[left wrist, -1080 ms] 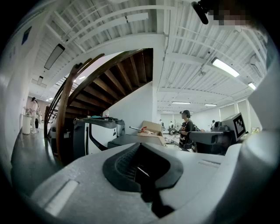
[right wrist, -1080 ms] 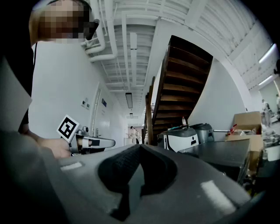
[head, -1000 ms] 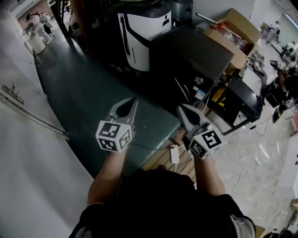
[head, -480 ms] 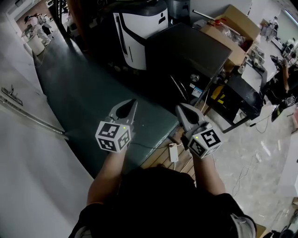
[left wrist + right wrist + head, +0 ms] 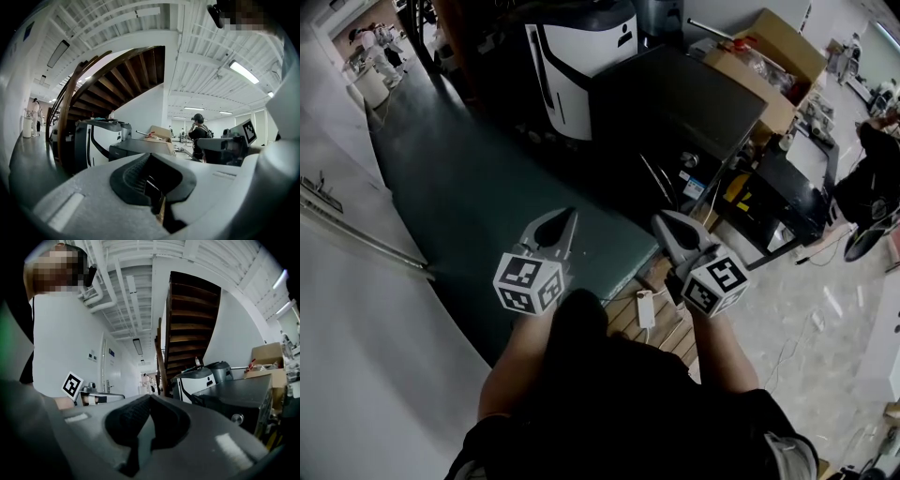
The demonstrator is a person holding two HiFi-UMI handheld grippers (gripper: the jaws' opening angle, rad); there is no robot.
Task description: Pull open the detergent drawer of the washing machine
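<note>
Grey jaws on my left gripper (image 5: pixel 571 214) and right gripper (image 5: pixel 657 221) are pressed together on nothing, side by side above the green mat (image 5: pixel 469 187). Beyond it, well apart from both, stands the dark boxy machine (image 5: pixel 675 103). I cannot make out its detergent drawer.

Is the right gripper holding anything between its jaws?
No, the right gripper has its jaws closed on each other, with nothing between them.
</note>
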